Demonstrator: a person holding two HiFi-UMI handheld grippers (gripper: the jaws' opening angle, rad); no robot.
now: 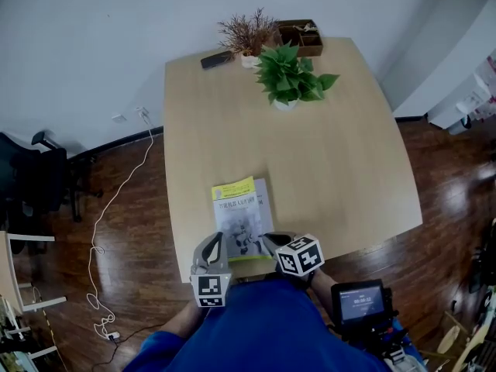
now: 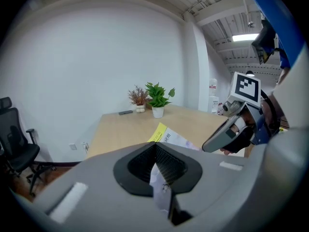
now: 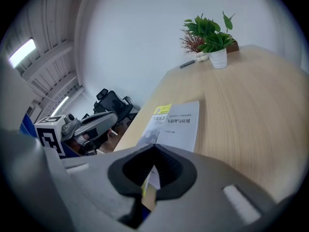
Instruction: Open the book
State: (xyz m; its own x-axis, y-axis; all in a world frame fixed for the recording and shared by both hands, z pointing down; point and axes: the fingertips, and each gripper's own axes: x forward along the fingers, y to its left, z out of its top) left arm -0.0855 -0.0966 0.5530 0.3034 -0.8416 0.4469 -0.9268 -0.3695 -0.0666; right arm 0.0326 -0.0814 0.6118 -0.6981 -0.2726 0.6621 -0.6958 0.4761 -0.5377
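Note:
A closed book (image 1: pixel 242 215) with a white and yellow cover lies near the front edge of the wooden table (image 1: pixel 349 153). Both grippers are at its near edge. My left gripper (image 1: pixel 219 242) holds the near left corner; in the left gripper view its jaws (image 2: pixel 161 182) are shut on a thin white sheet of the book (image 2: pixel 171 138). My right gripper (image 1: pixel 269 241) holds the near right corner, and its own view shows the jaws (image 3: pixel 150 180) shut on a white, yellow-edged bit of the book (image 3: pixel 176 124). The cover lies flat.
At the table's far end stand a green potted plant (image 1: pixel 288 76), a dried plant (image 1: pixel 248 33), a wooden box (image 1: pixel 301 36) and a dark remote (image 1: pixel 216 59). An office chair (image 1: pixel 35 177) and a white cable (image 1: pixel 116 200) are on the floor at left.

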